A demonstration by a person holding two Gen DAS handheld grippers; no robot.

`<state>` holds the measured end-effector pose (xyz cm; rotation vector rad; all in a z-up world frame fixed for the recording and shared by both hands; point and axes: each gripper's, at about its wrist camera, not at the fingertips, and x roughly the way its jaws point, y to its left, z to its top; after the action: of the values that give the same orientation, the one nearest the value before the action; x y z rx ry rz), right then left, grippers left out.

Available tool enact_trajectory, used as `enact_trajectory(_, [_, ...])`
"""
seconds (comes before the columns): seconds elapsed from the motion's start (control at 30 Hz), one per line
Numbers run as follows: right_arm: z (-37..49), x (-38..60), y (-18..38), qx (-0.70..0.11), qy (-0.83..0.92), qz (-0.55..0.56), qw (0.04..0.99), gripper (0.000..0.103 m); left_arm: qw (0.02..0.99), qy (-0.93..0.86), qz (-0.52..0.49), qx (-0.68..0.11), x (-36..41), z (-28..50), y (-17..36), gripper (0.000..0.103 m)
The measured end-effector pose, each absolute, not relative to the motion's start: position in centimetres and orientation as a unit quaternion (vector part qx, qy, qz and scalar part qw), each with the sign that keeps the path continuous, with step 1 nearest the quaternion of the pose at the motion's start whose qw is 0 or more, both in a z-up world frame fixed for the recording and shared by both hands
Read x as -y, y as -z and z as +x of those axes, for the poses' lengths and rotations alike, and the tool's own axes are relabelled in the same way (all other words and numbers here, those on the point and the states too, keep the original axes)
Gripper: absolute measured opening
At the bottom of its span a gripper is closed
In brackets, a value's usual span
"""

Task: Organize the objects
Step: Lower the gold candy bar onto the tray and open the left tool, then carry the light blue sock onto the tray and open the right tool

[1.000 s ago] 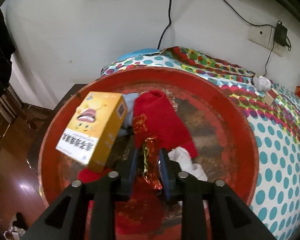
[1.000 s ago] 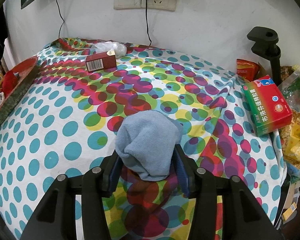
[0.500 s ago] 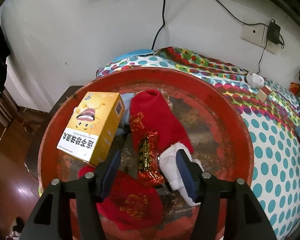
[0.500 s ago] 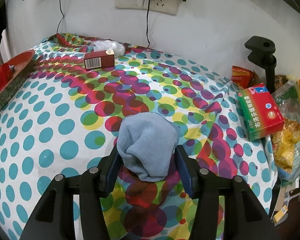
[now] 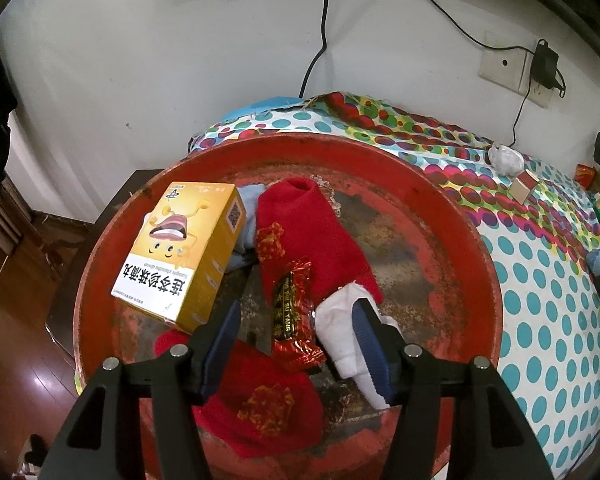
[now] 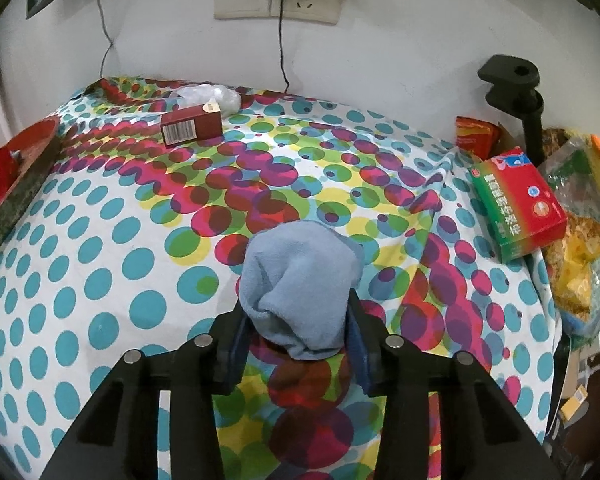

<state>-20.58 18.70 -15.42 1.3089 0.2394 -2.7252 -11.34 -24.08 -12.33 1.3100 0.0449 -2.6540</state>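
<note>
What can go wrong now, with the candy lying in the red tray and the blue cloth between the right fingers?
1. The left gripper stands open around the candy wrapper; its right finger overlaps the white sock, so pulling back may snag and drag it.
2. The right gripper is closing on the bunched blue cloth; the soft fold may slip out on lifting.
3. The yellow box rests tilted in the red tray; a bump might tip it.
</note>
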Motion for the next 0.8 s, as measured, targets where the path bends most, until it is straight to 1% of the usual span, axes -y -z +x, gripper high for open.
enact_trajectory(0.2, [-20.5,-18.7,15.4,-0.054,0.897,0.437,0.037,0.036,0.093,0.897,0.432,-0.020,24.3,-11.1,11.9,0.060])
enact_trajectory(0.43, [-18.4,-18.6,14.7,-0.017,0.897,0.437,0.063,0.035,0.094,0.904,0.416,-0.028,24.8,-10.6,10.8,0.060])
enact_trajectory(0.6, [-17.0,-17.8,13.7,-0.026,0.897,0.431,0.093,0.035,0.096,0.905,0.412,-0.033,25.3,-10.5,10.4,0.060])
enact_trajectory(0.8, [-16.2,-13.6,13.4,-0.048,0.893,0.426,0.135,0.035,0.098,0.905,0.411,-0.048,26.4,-10.3,10.1,0.060])
